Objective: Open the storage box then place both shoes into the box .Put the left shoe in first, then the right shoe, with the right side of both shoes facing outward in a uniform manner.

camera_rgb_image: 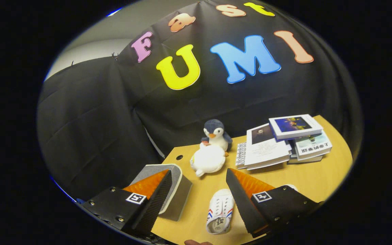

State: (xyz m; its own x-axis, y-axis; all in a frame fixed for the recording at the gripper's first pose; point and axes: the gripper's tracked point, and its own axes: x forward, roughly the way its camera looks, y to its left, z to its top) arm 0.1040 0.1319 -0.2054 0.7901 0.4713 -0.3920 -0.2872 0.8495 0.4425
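Observation:
My gripper [198, 177] is open, held above the wooden table [305, 180], and nothing sits between its fingers. A white shoe [220, 211] with red and blue stripes lies on the table between the two fingers, beneath them, next to the right finger [242, 200]. Part of a second white shoe [289, 186] peeks out behind the right finger. The grey storage box [174, 185] stands by the left finger [155, 204], partly hidden by it. Whether the box is open cannot be told from here.
Beyond the fingers sit a penguin plush [216, 134] and a white plush toy [208, 159]. A stack of books [284, 141] lies to their right. The table's left edge runs close to the box, with a small hole [179, 157] near the far corner.

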